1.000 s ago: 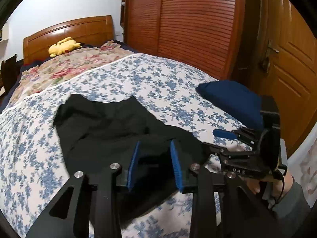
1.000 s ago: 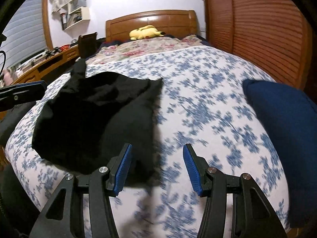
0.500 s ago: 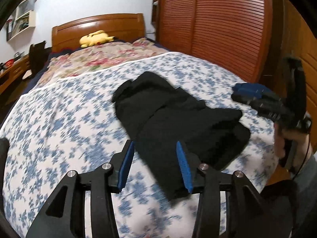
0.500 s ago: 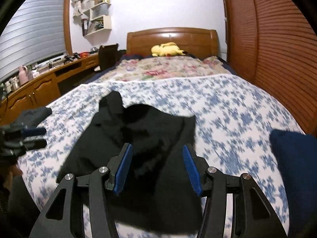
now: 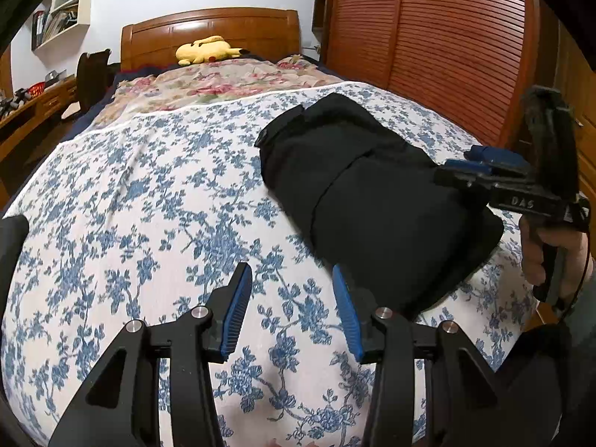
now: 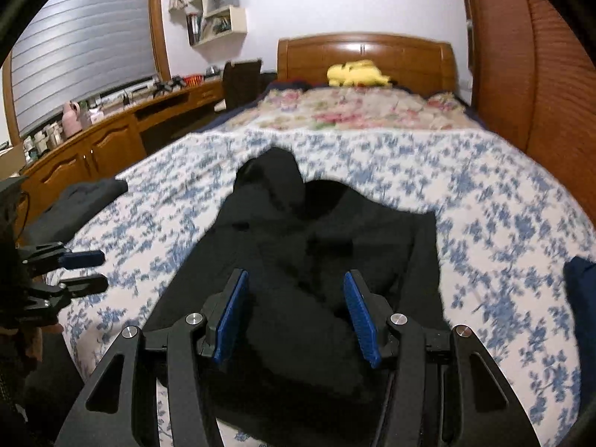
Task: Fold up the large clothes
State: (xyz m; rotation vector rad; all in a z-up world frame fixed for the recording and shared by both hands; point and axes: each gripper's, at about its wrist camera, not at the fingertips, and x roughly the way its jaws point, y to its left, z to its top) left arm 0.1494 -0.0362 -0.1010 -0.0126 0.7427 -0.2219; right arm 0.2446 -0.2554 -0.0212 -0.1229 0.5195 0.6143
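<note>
The black garment [image 5: 376, 205], gripped a second ago, is now lying folded on the bed [image 5: 149, 205], ahead and right of the released left tongs [image 5: 292, 313]. The right tongs [image 6: 296, 316] are being held spread, empty, above it; another fold is probably being readied.

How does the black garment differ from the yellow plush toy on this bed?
The black garment is dark, flat fabric, folded over itself; the yellow plush toy is bright and stuffed. The garment lies near the foot of the bed on the blue floral cover, while the toy rests far off by the wooden headboard. The garment looks far larger. Both lie loose, held by neither gripper.
</note>
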